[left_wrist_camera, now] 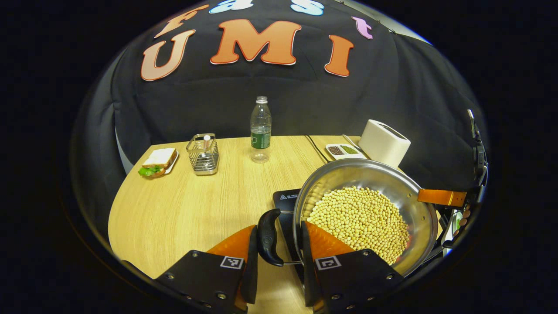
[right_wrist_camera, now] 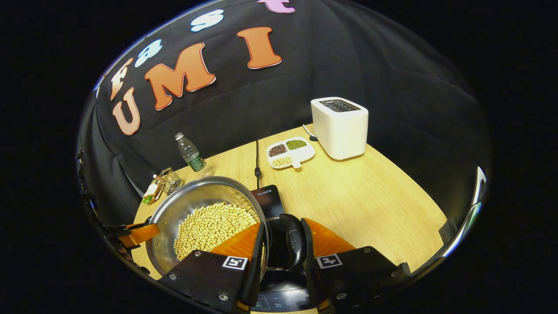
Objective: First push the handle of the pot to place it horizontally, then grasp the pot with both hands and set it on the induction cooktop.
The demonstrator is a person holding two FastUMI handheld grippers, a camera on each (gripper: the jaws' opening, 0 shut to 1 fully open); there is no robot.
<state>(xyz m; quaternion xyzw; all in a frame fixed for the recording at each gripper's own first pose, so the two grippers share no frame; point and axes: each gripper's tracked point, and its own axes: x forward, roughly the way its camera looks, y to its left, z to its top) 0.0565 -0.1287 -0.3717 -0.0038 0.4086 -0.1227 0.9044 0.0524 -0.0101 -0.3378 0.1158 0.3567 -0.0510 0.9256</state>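
Note:
A steel pot [left_wrist_camera: 370,174] full of soybeans [left_wrist_camera: 362,222] hangs between both grippers, over the black induction cooktop [left_wrist_camera: 285,203]. My left gripper [left_wrist_camera: 279,257] is shut on the pot's black side handle [left_wrist_camera: 269,237], its right finger lying against the rim. In the left gripper view, the right gripper [left_wrist_camera: 449,198] holds the pot's far side. In the right gripper view, my right gripper [right_wrist_camera: 282,257] is shut on the other black handle [right_wrist_camera: 291,244], the pot [right_wrist_camera: 192,196] sits to its left, and the cooktop [right_wrist_camera: 270,198] lies underneath. The left gripper [right_wrist_camera: 135,233] shows beyond the pot.
On the wooden table stand a water bottle [left_wrist_camera: 260,131], a wire basket [left_wrist_camera: 203,153], a sandwich on a plate [left_wrist_camera: 158,161], a white toaster [right_wrist_camera: 340,126] and a divided dish of grains [right_wrist_camera: 290,152]. A black cord [right_wrist_camera: 257,161] runs to the cooktop.

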